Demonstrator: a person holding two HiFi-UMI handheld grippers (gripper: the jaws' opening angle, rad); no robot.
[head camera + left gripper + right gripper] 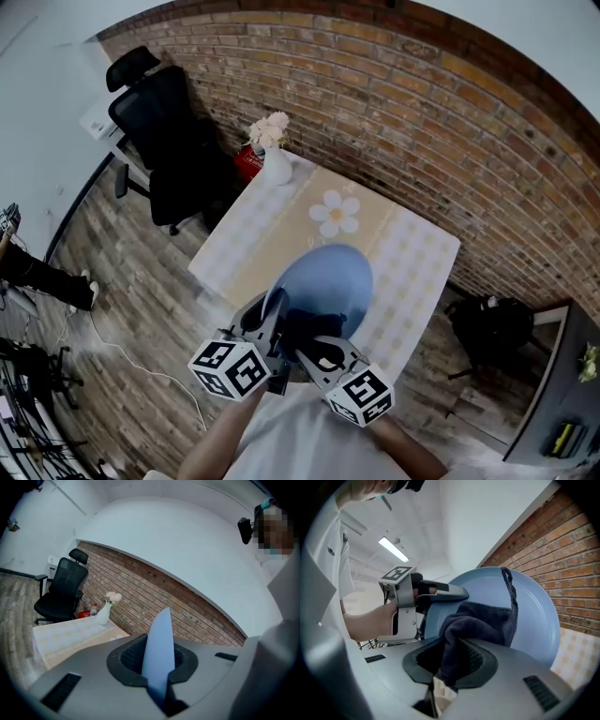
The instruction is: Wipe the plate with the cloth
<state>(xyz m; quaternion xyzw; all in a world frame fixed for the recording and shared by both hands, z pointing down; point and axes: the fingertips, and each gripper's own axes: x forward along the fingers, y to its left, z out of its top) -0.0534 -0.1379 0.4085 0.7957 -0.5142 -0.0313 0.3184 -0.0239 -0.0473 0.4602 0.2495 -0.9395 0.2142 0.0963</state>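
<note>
Off to the left a black office chair (164, 141) stands on the floor, and a white vase of flowers (274, 155) sits at the far left corner of the tabletop (412, 253). Nothing else rests on the checked covering.

The left gripper (265, 323) has its fingers clamped narrow on the rim of the blue plate (328, 281), which is held up off the tabletop, above its near edge and close to the person's chest. The left gripper view catches the plate edge-on, standing up between the fingers.

The dark blue cloth (305, 328) lies bunched against the plate's face, near the rim by the left gripper. The right gripper (319, 354) has its fingers closed on a fold of it, the rest draping onto the plate.

To my eye the wiping is under way. Doing it well means a firm left grip so the plate cannot pivot, with the cloth pressed flat and swept across to the far rim. Most of the face looks uncovered by it, and too hard a push might twist the plate loose.
</note>
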